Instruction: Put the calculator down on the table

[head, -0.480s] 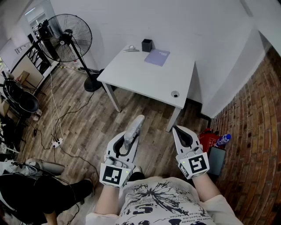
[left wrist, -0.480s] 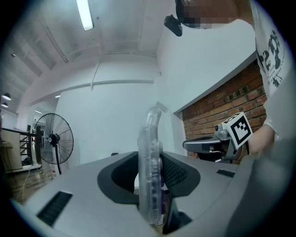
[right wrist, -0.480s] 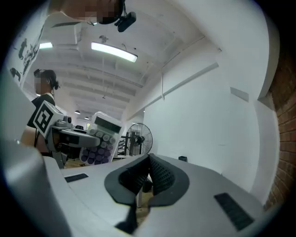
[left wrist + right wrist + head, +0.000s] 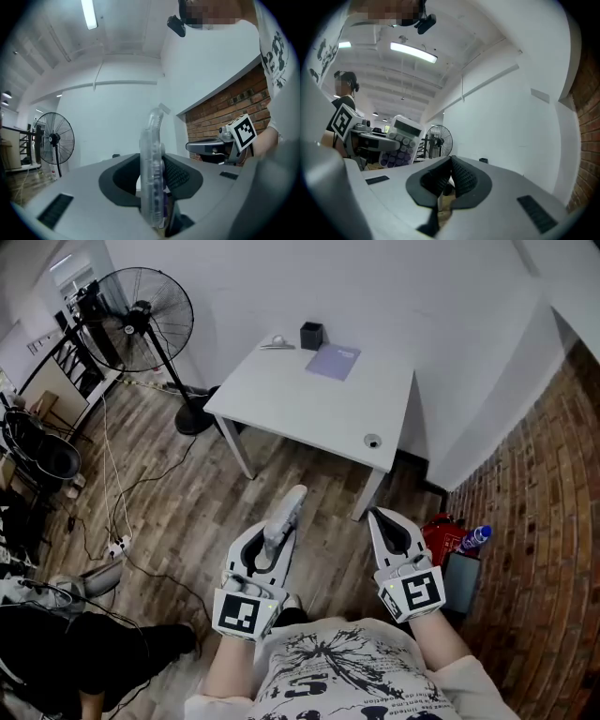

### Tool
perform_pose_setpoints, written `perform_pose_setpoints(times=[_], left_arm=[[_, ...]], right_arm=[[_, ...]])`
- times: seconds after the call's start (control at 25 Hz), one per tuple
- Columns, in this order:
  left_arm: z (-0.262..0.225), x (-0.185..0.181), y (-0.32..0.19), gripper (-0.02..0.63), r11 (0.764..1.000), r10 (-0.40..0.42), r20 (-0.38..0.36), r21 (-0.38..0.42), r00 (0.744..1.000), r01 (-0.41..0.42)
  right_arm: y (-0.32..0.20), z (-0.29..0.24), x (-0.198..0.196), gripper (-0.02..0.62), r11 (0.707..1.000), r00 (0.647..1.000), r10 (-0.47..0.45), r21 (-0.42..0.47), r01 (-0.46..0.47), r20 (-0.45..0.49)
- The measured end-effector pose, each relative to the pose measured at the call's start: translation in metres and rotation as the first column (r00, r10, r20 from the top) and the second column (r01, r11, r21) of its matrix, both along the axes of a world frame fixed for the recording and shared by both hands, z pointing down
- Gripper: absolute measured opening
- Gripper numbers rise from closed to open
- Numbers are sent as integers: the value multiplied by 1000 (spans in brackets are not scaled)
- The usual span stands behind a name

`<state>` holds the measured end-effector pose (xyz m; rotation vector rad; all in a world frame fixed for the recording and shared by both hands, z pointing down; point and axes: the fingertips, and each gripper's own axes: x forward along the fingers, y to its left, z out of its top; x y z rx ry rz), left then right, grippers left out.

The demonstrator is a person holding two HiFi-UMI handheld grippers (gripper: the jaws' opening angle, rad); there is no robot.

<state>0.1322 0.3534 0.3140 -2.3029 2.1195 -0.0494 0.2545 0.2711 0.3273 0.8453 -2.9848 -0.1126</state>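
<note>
Hardly anything had shifted since the earlier frame: both tongs kept their place short of the bench (image 4: 298,401), which had only slid slightly in the head view. The calculator (image 4: 285,517) stood on edge, well apart from the bench, its far end pointing towards it. It looked light and stiff, with a smooth, clear plastic shell that could likely slip; gripping across its flat faces near the lower half seemed soundest. The left tongs (image 4: 270,552) were partly spread and pinching it by those faces. The right tongs (image 4: 393,532), level with the left and equally far from the bench, were pressed together, empty.
</note>
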Motion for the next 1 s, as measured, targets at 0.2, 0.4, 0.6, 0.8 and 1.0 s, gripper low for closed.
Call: perform_pose_setpoints(times=[0.2,0.4,0.6,0.8,1.0], left_arm=[[0,-27,-14,140,999,28,-24,35,999,-27],[5,-91,-26,140,998,54,-20,23,998,-53],[19,-144,-40,140,996,81,-22,-45,996,-82],[29,-184,-68,140,995,61,-34,-70,998,-64],[44,-208,-123,140,994,39,-28,-99,999,-42]], right_arm=[[-15,3,-26,14,999,999,51,4,-51,2],[-30,10,-84,14,996,996,87,9,-87,0],[-51,8,-131,14,992,992,125,-17,-125,18],[-84,14,-167,14,991,991,134,-28,-134,10],[-148,33,-190,14,990,991,130,-57,-129,23]])
